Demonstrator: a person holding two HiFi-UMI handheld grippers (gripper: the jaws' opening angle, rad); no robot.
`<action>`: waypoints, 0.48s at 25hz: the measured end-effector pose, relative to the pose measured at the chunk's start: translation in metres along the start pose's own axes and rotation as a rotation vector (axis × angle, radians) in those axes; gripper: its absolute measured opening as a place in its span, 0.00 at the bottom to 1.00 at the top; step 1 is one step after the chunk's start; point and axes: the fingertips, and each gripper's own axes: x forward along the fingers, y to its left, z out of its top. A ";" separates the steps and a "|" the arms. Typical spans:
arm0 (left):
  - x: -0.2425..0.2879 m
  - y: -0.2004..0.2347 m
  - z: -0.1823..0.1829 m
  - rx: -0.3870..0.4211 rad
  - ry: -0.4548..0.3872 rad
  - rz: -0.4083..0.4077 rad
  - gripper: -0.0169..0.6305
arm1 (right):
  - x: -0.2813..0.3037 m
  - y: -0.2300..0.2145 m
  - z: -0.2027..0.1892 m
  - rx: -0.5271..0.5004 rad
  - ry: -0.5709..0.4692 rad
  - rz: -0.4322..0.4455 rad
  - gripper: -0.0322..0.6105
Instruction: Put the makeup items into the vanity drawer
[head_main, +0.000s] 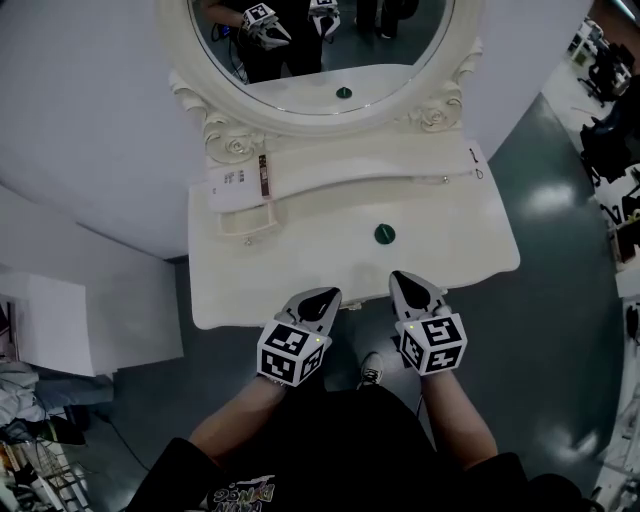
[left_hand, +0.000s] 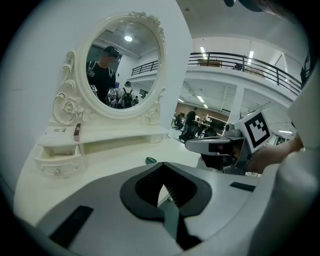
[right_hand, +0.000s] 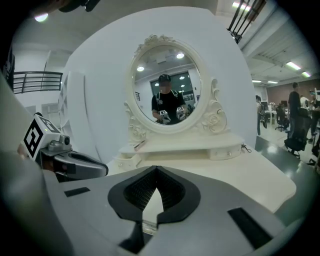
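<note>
While I hold both grippers at the front edge of the bench (head_main: 290, 265), the left gripper (head_main: 318, 303) and right gripper (head_main: 413, 290) are each closed up tight with nothing in them. The small green round item (head_main: 384, 234) sits on the bench just ahead of the right one. A brown stick (head_main: 263, 175) lies on the upper shelf (head_main: 350, 165), above the little drawer (head_main: 245, 222), which looks pulled out.

readable text: none | white box (head_main: 232, 182), far-left vanity shelf: small dark print, too small to read | shirt (head_main: 246, 494), near edge: printed lettering, partly cut off, unreadable | cubes on left gripper (head_main: 322, 299) and right gripper (head_main: 406, 282): black-and-white square markers only
</note>
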 end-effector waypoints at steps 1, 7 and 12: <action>0.003 0.004 0.000 0.001 0.003 -0.004 0.04 | 0.005 -0.003 -0.001 -0.001 0.004 -0.012 0.09; 0.022 0.025 -0.003 0.007 0.030 -0.028 0.04 | 0.037 -0.021 -0.006 -0.016 0.035 -0.075 0.10; 0.034 0.042 -0.008 0.012 0.047 -0.038 0.04 | 0.065 -0.035 -0.013 -0.017 0.060 -0.104 0.10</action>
